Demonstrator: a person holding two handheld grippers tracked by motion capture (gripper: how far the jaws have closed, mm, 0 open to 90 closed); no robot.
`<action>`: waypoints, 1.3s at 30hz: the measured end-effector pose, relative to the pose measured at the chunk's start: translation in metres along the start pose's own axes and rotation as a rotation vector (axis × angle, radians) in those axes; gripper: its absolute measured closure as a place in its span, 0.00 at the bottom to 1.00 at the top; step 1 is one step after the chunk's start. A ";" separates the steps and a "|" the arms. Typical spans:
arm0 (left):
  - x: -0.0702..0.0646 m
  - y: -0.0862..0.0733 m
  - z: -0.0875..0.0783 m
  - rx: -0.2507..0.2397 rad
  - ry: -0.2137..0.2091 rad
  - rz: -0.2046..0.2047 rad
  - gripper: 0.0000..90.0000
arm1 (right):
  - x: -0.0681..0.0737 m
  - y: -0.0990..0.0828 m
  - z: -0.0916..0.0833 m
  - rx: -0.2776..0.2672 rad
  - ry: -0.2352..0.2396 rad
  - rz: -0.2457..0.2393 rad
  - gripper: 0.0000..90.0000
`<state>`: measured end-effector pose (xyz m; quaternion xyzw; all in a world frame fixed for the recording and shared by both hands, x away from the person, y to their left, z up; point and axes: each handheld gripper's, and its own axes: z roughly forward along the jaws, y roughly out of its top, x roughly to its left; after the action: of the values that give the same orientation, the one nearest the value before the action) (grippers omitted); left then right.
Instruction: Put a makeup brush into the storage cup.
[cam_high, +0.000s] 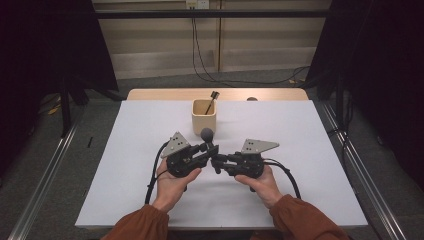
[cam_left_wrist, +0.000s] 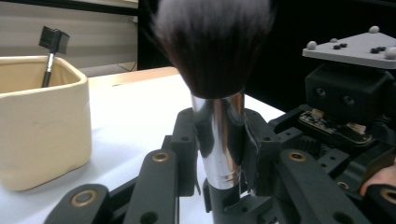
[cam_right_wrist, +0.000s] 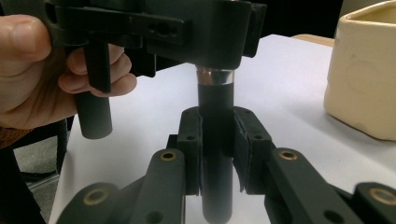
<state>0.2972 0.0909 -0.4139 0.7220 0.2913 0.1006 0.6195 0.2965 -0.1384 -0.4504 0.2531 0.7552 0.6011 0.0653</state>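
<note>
Mid-handover, both grippers — left (cam_high: 209, 148), right (cam_high: 218, 159) — clamped one brush (cam_left_wrist: 217, 70); next, one should release toward the cup (cam_high: 204, 114) at 12 o'clock.

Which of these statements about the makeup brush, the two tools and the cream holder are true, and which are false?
1. The makeup brush stands upright, bristles on top. True.
2. The left tool clamps the brush's shiny metal collar. True.
3. The right tool hangs open beside the handle. False: it is shut on the black handle, below the collar.
4. The cream holder lies tipped on its side. False: it stands upright on the white table.
5. A small brush sits in the holder. True.
</note>
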 end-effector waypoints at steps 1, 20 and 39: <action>0.000 0.000 0.000 -0.002 -0.001 -0.002 0.78 | 0.000 0.000 0.000 0.001 -0.001 -0.001 0.82; 0.002 0.004 -0.003 -0.009 0.011 -0.016 0.79 | 0.001 0.000 0.001 -0.007 -0.019 -0.001 0.50; 0.004 0.010 -0.011 -0.030 0.006 -0.032 0.79 | 0.000 0.003 -0.003 -0.018 -0.073 0.009 0.10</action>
<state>0.2973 0.1016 -0.4028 0.7076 0.3033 0.0969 0.6308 0.2958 -0.1408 -0.4471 0.2777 0.7458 0.5984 0.0923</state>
